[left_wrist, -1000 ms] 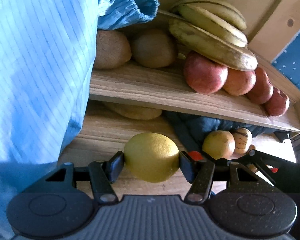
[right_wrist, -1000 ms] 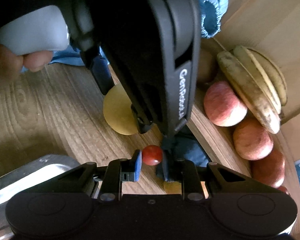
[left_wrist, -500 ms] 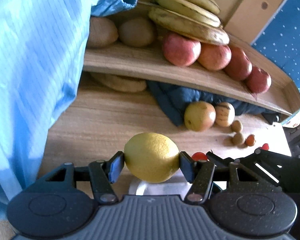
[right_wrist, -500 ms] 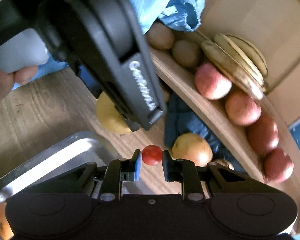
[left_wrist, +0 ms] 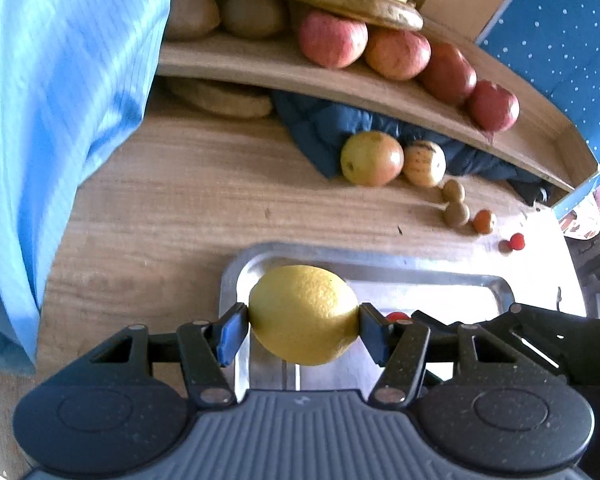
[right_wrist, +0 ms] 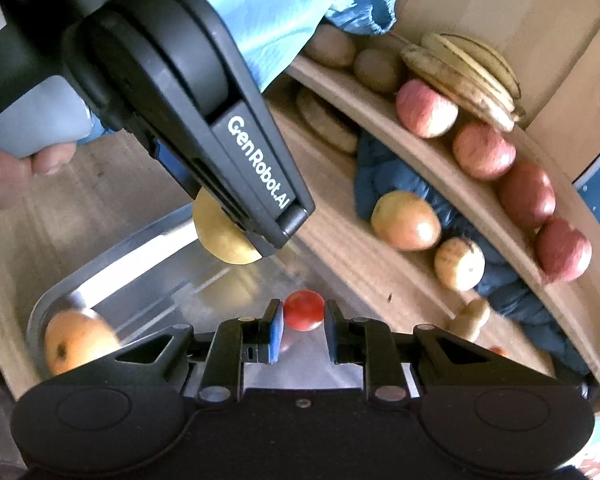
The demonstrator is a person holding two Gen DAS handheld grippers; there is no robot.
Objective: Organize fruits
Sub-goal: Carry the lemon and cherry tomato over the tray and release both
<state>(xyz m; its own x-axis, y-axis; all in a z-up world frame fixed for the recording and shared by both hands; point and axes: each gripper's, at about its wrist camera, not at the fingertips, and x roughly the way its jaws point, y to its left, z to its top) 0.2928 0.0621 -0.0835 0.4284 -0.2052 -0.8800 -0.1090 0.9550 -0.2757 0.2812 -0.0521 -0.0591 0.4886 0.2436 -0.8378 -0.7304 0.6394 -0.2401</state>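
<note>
While a lemon [left_wrist: 303,314] is clamped by the left gripper [left_wrist: 303,332] at lower centre, a cherry tomato [right_wrist: 303,310] is pinched by the right gripper [right_wrist: 302,326] over the metal tray [right_wrist: 148,268].

Home, wooden fruit shelf [left_wrist: 260,68], table [left_wrist: 160,200]

The left gripper [left_wrist: 303,332] has a ribbed grey housing flanked by two round black discs, speckled black linkage arms with silver screw heads, and dark blue pads. The right gripper [right_wrist: 303,328] is matt black, with the same discs, silver screws, a small centre screw and blue pads. Seen from it, the left gripper's side carries white "GenRobot.AI" lettering above a pale grey handle. Beside that lettering hangs a light-blue pinstriped sleeve [right_wrist: 260,16] with an elastic cuff
</note>
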